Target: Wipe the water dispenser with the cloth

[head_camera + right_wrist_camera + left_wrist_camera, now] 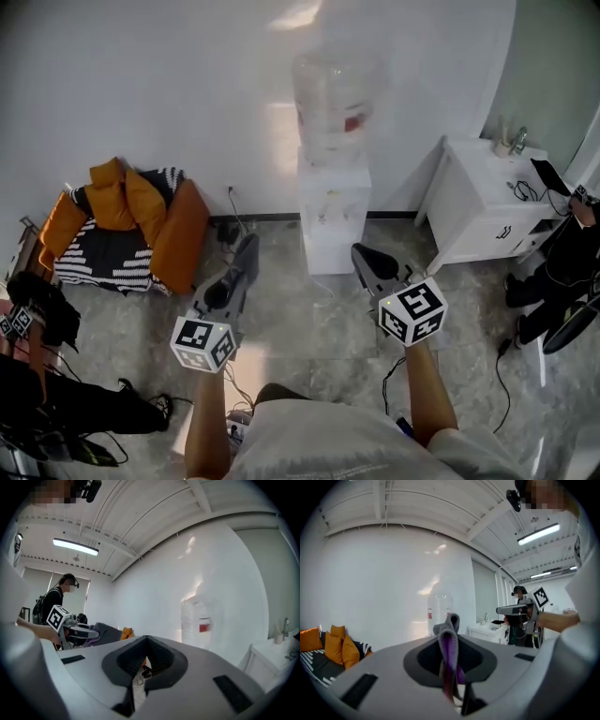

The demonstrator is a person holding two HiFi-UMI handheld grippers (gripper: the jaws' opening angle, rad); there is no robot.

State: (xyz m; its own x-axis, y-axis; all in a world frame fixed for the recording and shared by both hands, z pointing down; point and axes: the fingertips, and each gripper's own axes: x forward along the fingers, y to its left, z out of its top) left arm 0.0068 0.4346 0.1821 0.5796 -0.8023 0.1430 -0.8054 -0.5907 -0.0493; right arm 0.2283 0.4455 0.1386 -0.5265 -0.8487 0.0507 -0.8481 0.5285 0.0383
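The white water dispenser (pixel 334 206) stands against the wall with a clear bottle (pixel 334 98) on top. Both grippers hover in front of it, apart from it. My left gripper (pixel 247 251) is down and left of the dispenser. It is shut on a grey and purple cloth (pixel 448 654), which stands up folded between its jaws. My right gripper (pixel 364 253), just right of the dispenser's foot, is shut with nothing in it. The bottle (pixel 439 612) shows ahead in the left gripper view, and the same bottle (pixel 199 623) in the right gripper view.
A low seat with orange cushions (pixel 122 220) and a striped blanket lies at the left wall. At the right stands a white cabinet (pixel 483 202). Cables (pixel 230 230) trail on the floor. One person (pixel 562 272) stands at the right, another (pixel 37 384) at the lower left.
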